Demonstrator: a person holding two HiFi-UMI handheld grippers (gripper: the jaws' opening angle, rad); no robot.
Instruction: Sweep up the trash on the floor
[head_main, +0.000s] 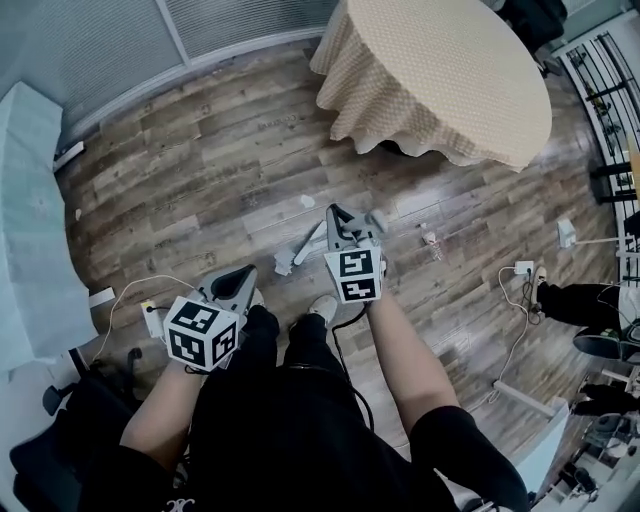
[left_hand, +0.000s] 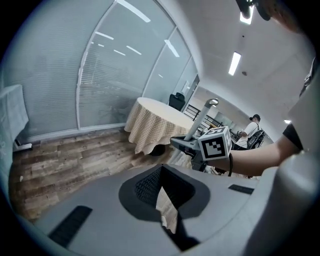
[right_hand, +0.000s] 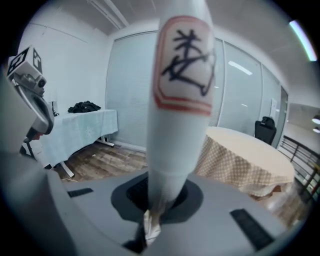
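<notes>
My right gripper (head_main: 341, 220) is shut on the white handle of a broom (head_main: 300, 247), which slants down to its head on the wood floor in front of my feet. In the right gripper view the handle (right_hand: 179, 100) rises straight out of the jaws (right_hand: 159, 202) and bears a red-edged label with black characters. A small white scrap of trash (head_main: 307, 201) lies just beyond the broom, and another bit (head_main: 432, 240) lies to its right. My left gripper (head_main: 238, 284) hangs low at the left, shut with nothing in it (left_hand: 163, 186).
A round table with a beige cloth (head_main: 440, 70) stands ahead to the right. A table with a pale cloth (head_main: 30, 220) lines the left side. Cables and a power strip (head_main: 148, 312) lie by my left foot. Another person's legs (head_main: 580, 300) are at the right edge.
</notes>
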